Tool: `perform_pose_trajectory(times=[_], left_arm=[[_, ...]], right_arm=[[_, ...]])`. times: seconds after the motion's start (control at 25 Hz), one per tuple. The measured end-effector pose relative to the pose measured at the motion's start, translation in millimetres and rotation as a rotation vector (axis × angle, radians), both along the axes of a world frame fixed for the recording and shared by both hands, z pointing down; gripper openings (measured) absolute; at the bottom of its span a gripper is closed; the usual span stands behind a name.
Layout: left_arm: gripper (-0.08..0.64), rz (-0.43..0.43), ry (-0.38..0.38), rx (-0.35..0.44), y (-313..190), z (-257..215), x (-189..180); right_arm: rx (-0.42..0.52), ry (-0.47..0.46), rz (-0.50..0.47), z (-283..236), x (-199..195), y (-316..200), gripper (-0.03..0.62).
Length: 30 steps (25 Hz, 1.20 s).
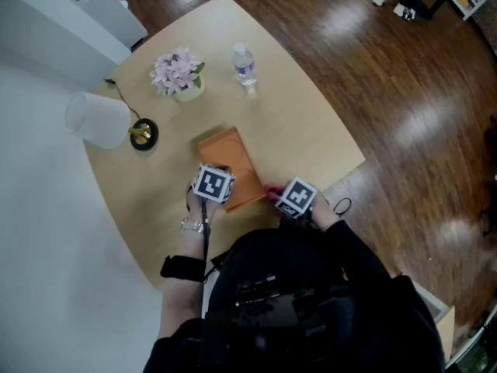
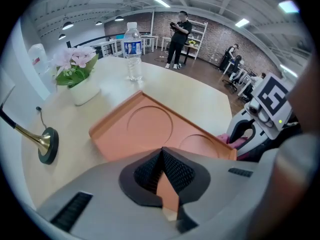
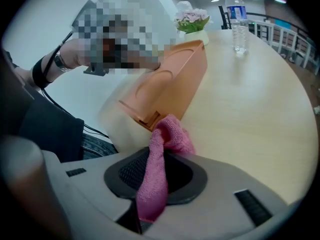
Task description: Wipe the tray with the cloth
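Bare tabletop (image 1: 311, 134) right of tray (image 1: 231, 155), lamp (image 1: 98, 120) left

Bright overhead lighting, fisheye edges, floor glare

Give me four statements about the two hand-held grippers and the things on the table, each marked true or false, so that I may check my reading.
1. The left hand-held gripper is shut on the tray at its edge. True.
2. The right hand-held gripper is empty. False: it holds the pink cloth.
3. The water bottle lies on its side. False: it stands upright.
4. The flowers stand on the table. True.
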<state>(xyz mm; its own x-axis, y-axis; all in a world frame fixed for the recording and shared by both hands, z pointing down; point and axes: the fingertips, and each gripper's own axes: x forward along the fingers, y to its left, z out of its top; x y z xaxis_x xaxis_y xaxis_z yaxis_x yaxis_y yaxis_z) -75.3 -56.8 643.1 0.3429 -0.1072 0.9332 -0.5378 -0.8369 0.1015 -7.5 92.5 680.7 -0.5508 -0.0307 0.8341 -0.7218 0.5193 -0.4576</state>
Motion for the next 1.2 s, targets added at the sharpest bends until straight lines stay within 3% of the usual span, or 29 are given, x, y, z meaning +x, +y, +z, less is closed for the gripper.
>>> perform_pose_trajectory(times=[0.16,0.4,0.56,0.8,0.96,1.2], left_arm=[[0.003,0.032,0.015,0.016,0,-1,3],[0.003,0.018,0.056,0.012,2,0,6],[0.002,-0.022,0.124,-0.008,16,-11,4],[0.002,-0.117,0.217,0.026,56,-38,-26],[0.002,-0.189,0.203,0.002,77,-36,-62],[0.002,-0.31,0.169,-0.099,110,-12,-97]], right_arm=[[0.022,-0.005,0.062,-14,3,7,0.091],[0.13,-0.038,0.146,-64,6,-13,0.091],[0.213,-0.076,0.18,-96,3,-27,0.091],[0.239,-0.045,0.211,-91,14,-43,0.091],[0.288,0.004,0.204,-90,30,-85,0.091],[0.374,0.082,0.129,-80,46,-191,0.092]])
